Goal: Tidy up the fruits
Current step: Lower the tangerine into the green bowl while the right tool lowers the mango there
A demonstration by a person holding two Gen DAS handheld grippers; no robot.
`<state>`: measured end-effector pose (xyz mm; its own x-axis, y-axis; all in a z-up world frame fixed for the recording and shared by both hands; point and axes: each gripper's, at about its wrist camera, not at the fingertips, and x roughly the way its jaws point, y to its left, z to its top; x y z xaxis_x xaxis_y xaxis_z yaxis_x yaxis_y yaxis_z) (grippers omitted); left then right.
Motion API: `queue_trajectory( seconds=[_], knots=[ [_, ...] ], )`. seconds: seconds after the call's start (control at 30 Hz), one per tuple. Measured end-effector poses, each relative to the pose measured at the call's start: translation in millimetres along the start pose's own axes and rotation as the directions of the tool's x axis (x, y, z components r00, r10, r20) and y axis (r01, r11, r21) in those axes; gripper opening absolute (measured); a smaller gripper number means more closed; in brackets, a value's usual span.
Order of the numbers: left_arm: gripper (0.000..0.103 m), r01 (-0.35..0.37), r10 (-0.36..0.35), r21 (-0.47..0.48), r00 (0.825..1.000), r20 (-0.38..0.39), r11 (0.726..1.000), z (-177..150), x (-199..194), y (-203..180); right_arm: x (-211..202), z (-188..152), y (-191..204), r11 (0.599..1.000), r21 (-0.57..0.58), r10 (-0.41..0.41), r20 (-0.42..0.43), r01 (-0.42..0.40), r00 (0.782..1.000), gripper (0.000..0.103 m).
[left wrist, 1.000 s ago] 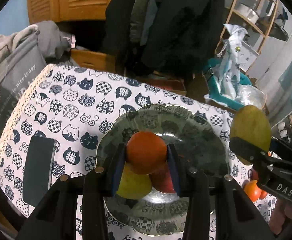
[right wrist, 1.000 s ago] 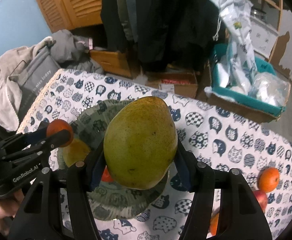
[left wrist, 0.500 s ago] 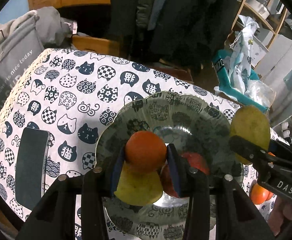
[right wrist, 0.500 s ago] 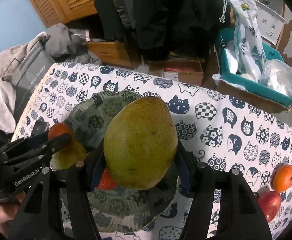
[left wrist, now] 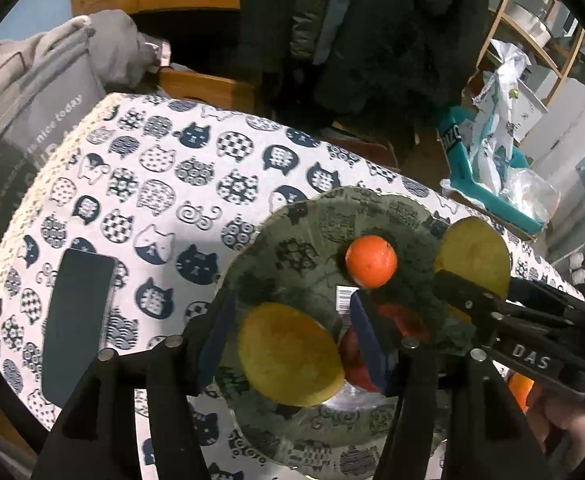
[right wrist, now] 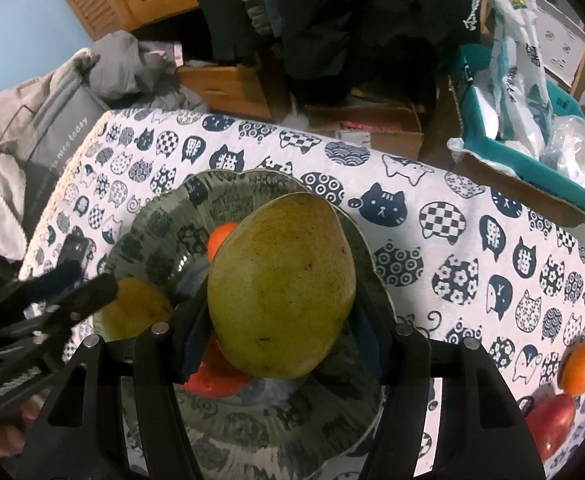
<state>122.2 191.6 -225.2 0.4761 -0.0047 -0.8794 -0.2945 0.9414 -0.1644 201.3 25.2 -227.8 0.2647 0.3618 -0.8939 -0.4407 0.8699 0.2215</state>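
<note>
Right wrist view: the right gripper (right wrist: 280, 320) fills the lower half of the frame, its jaws spread wide and clamped on a large green-yellow mango (right wrist: 282, 288), which sits at frame centre above the patterned glass plate (right wrist: 252, 420). The mango's skin is speckled and dull, with the blue pads pressing it from both sides. Below it on the plate lies a red fruit (right wrist: 216, 376), mostly hidden by the left finger, and an orange (right wrist: 220, 238) peeks out at the mango's upper left. A yellow fruit (right wrist: 136, 312) rests at the plate's left edge, beside the dark tip of the left gripper (right wrist: 52, 292) reaching in from the left of the frame. At the lower right of the frame, on the cat-print tablecloth (right wrist: 452, 240), sit a second orange (right wrist: 580, 366) and a red apple (right wrist: 552, 420), well apart from the plate.

Left wrist view: the left gripper (left wrist: 288, 336) is wide open over the plate (left wrist: 292, 240) and grips nothing; the yellow fruit (left wrist: 290, 354) lies between its fingers, though contact cannot be judged. The orange (left wrist: 371, 261) lies free on the plate above it at centre right. A dark phone (left wrist: 76, 328) lies flat on the cloth at the left of the frame.
</note>
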Motion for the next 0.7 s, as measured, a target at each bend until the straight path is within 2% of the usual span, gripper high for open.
queue_trajectory(
  seconds=[0.1,0.4,0.47,0.57,0.7],
  knots=[
    [0.065,-0.02,0.02,-0.009,1.0,0.008,1.0,-1,-3,7,7,-1,0,1.0,-0.002,-0.007,-0.016,0.007,1.0,0.062],
    [0.065,-0.019,0.019,-0.029,1.0,0.003,0.999,-2,-7,14,20,-3,4,1.0,-0.024,-0.017,-0.065,0.015,0.998,0.065],
    [0.065,-0.018,0.018,-0.025,1.0,0.006,1.0,-2,-8,13,20,-3,4,0.999,-0.03,-0.032,-0.061,0.03,0.998,0.067],
    [0.065,-0.019,0.019,-0.02,1.0,0.004,1.0,-2,-9,12,16,-3,4,1.0,-0.026,-0.008,-0.051,0.007,0.999,0.071],
    [0.065,-0.016,0.016,-0.024,1.0,0.005,1.0,-2,-13,11,3,0,6,0.999,-0.039,-0.021,-0.017,0.02,1.0,0.071]
  ],
)
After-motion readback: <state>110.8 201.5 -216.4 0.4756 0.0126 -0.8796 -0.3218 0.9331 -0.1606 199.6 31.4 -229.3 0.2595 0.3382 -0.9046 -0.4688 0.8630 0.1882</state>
